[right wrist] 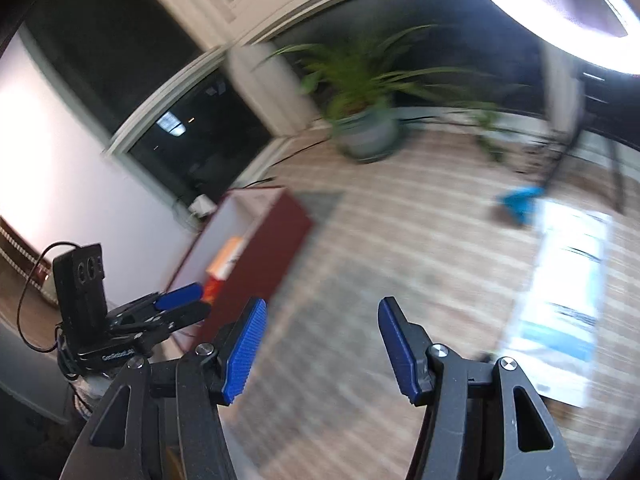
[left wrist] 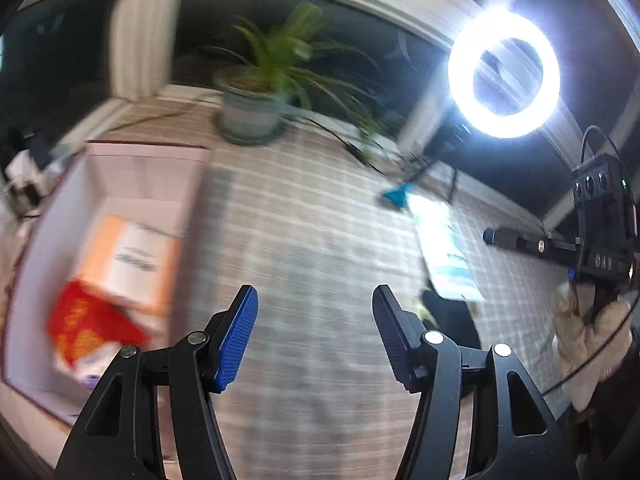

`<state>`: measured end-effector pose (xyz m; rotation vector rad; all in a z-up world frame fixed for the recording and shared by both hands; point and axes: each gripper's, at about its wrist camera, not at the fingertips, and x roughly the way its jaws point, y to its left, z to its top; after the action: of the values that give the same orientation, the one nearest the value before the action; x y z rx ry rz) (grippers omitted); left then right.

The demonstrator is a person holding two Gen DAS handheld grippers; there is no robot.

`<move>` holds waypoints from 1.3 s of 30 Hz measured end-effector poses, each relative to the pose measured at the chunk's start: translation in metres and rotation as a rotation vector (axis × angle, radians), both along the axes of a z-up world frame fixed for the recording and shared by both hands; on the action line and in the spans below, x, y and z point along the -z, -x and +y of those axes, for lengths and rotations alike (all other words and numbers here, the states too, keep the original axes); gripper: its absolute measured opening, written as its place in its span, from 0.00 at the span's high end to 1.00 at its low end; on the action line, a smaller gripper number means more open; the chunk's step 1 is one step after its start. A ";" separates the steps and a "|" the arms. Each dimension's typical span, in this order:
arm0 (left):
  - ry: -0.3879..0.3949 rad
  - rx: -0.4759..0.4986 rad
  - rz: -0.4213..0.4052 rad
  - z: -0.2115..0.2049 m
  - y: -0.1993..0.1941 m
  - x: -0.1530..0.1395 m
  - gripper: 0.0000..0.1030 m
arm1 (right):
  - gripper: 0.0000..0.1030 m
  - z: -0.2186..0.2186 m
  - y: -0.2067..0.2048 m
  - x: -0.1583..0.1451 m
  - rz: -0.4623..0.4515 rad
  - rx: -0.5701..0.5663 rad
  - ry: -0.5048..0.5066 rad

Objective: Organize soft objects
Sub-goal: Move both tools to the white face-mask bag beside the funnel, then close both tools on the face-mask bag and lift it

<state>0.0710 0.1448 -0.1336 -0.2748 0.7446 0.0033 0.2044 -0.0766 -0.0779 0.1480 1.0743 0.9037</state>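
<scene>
Left wrist view: The frame is motion-blurred. Dark print on the orange-and-white pack (left wrist: 134, 258) inside the box (left wrist: 60, 208) is too smeared to read, as is the yellow pattern on the red pack (left wrist: 86, 326) just beside it. The box stands open at the left on a checked cloth (left wrist: 312, 240). A pale blue-and-white packet (left wrist: 444, 252) lies on the cloth at the right, with a small blue item (left wrist: 396, 194) near its far end. The left gripper (left wrist: 316, 332) is spread wide, holding nothing and touching nothing. The right gripper's body appears at the right edge, bearing faint lettering that resembles "OAS". A potted plant (left wrist: 256, 108) and a lit ring light (left wrist: 503, 74) stand at the far side.

Right wrist view: Also blurred. The right gripper (right wrist: 322, 344) is released, fingers well apart and empty, above the cloth (right wrist: 380, 260). The left gripper (right wrist: 182, 300) appears at the lower left, near the box (right wrist: 260, 248); white lettering on its body begins "Ge" and is otherwise unreadable. The pale packet (right wrist: 568, 292) lies at the right.
</scene>
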 end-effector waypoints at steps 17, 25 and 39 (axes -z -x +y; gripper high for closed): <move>0.109 0.169 0.167 -0.120 -0.132 0.054 0.43 | 0.47 -0.196 -0.091 0.111 0.322 0.265 -0.047; 0.179 0.200 0.265 -0.129 -0.181 0.085 0.43 | 0.47 -0.210 -0.126 0.161 0.435 0.321 -0.096; 0.235 0.251 0.245 -0.133 -0.219 0.103 0.43 | 0.47 -0.197 -0.223 0.180 0.356 0.330 -0.099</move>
<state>0.2899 0.0113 -0.2368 -0.4077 1.0210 -0.2943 0.4277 -0.2740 -0.2577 0.5691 1.2868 0.6432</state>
